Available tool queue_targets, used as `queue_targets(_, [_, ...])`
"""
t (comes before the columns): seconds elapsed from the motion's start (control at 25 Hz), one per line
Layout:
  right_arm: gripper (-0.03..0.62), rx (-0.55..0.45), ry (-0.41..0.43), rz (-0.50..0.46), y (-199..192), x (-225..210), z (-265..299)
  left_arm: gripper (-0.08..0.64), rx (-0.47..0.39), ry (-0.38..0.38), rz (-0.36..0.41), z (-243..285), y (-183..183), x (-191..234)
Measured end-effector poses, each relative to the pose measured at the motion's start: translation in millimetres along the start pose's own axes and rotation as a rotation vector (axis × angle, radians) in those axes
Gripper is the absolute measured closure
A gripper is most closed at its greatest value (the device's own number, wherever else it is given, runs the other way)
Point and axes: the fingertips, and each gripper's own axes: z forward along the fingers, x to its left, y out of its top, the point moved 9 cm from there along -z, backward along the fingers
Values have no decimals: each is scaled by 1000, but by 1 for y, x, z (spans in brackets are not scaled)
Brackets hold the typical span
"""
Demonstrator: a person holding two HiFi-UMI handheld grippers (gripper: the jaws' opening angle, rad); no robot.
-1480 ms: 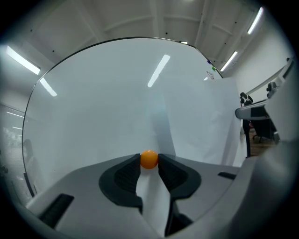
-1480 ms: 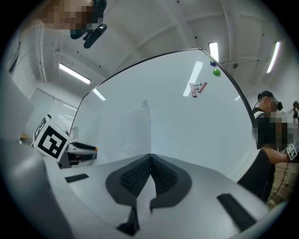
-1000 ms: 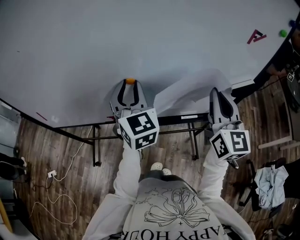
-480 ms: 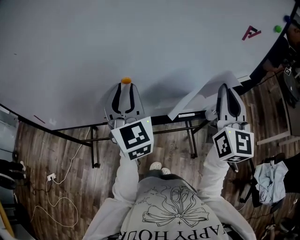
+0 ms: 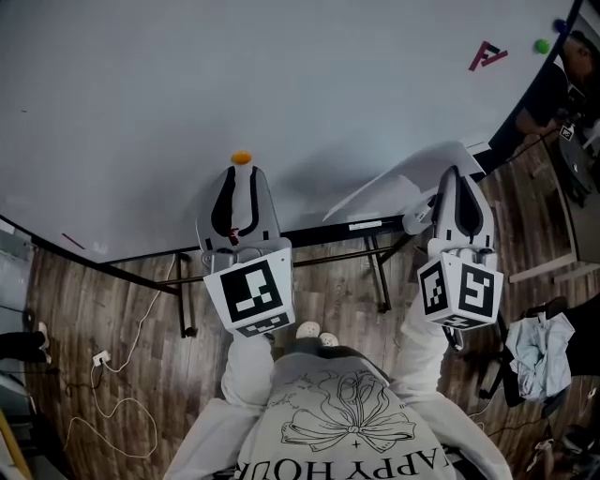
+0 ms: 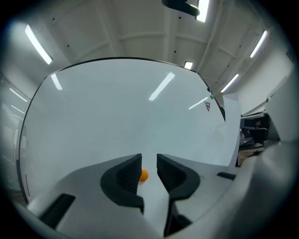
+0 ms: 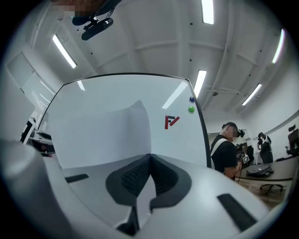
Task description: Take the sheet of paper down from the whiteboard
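Observation:
The white sheet of paper [image 5: 398,184] hangs free of the whiteboard [image 5: 281,75], curling out to the left of my right gripper [image 5: 457,174]. That gripper is shut on the sheet's right edge. In the right gripper view the paper [image 7: 100,133] rises left of the closed jaws [image 7: 150,157]. My left gripper [image 5: 240,172] is held up to the board with its jaws apart. A small orange magnet [image 5: 242,157] sits on the board just past its tips. In the left gripper view the magnet [image 6: 143,175] shows in the gap beside the left jaw, not pinched.
A red F-shaped magnet [image 5: 487,55], a green magnet [image 5: 541,45] and a blue one [image 5: 560,25] sit at the board's far right. A person in black [image 7: 227,150] stands beyond the board's right edge. The board's black stand [image 5: 375,272] and a cable [image 5: 103,375] are on the wooden floor below.
The sheet has peeled off the board and now curls out from the right gripper. Both grippers have risen in the view, and the left one has shifted left.

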Motion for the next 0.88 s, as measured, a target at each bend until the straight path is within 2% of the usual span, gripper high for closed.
queue_targets(0.24, [591, 23, -12, 2, -4, -2, -8, 485, 7, -7, -7, -5, -1, -5])
queue_targets(0.88, [591, 58, -7, 12, -13, 0, -9, 506, 16, -8, 4, -9, -4, -11])
